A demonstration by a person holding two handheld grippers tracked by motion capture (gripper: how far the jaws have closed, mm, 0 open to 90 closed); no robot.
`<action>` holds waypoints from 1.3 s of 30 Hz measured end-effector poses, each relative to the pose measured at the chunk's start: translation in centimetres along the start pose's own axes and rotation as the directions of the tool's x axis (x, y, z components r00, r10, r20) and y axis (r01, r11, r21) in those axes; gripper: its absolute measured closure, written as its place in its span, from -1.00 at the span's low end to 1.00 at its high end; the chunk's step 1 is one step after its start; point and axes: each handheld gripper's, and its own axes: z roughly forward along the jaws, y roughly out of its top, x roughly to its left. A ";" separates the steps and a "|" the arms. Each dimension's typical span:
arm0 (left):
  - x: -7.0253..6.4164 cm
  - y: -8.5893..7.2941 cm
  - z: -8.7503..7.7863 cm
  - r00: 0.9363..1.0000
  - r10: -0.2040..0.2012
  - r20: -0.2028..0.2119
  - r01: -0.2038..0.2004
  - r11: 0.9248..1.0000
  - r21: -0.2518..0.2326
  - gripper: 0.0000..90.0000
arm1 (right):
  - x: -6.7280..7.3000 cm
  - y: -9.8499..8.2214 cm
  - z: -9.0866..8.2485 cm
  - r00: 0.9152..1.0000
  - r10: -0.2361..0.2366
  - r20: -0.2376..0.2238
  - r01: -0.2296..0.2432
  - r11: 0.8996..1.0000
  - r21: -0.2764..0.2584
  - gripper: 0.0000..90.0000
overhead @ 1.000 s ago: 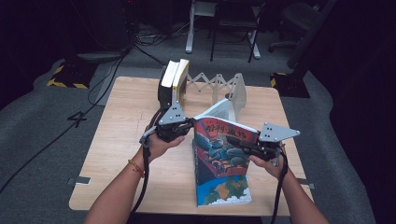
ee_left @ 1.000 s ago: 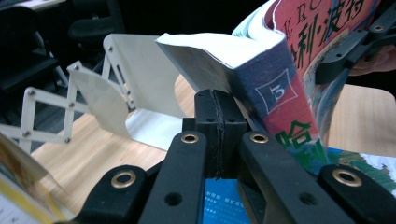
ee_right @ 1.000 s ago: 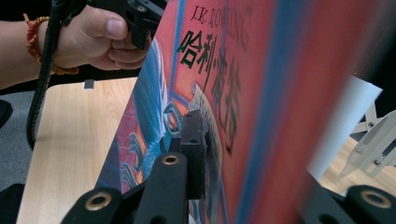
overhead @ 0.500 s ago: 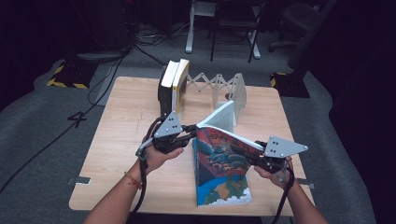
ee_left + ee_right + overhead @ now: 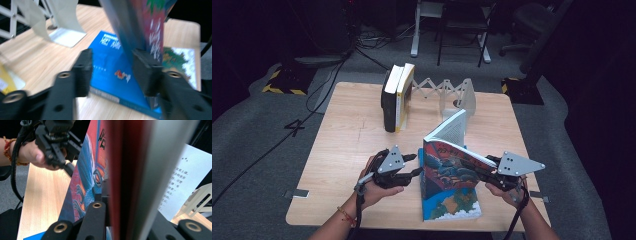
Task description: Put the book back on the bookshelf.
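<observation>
A book with a red and blue illustrated cover [image 5: 452,167] stands tilted on edge over a blue book [image 5: 451,207] lying flat near the table's front. My right gripper [image 5: 484,170] is shut on the raised book's right edge; its pages [image 5: 140,182] run up between the jaws of the right gripper [image 5: 125,220]. My left gripper [image 5: 414,165] sits just left of that book, and its jaws have just been opening. Between the left gripper's [image 5: 115,72] jaws nothing is gripped; the raised book [image 5: 140,27] rises beside its right jaw, and the blue book [image 5: 112,75] lies past the gap.
Two upright books [image 5: 396,97] lean at the left end of a white accordion bookend rack [image 5: 447,92] at the table's [image 5: 347,140] back. Cables and chair legs stand on the dark floor beyond. The left hand and its gripper [image 5: 53,142] appear past the raised cover.
The left gripper has let go of the raised book, opened its jaws and drawn down toward the near edge. The right gripper keeps its hold and has shifted slightly right.
</observation>
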 end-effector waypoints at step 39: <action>-4.0 -1.2 5.2 0.998 0.013 0.066 -0.011 0.999 -0.031 0.29 | 1.1 -1.0 -1.6 1.000 -0.002 0.022 0.002 1.000 -0.009 0.78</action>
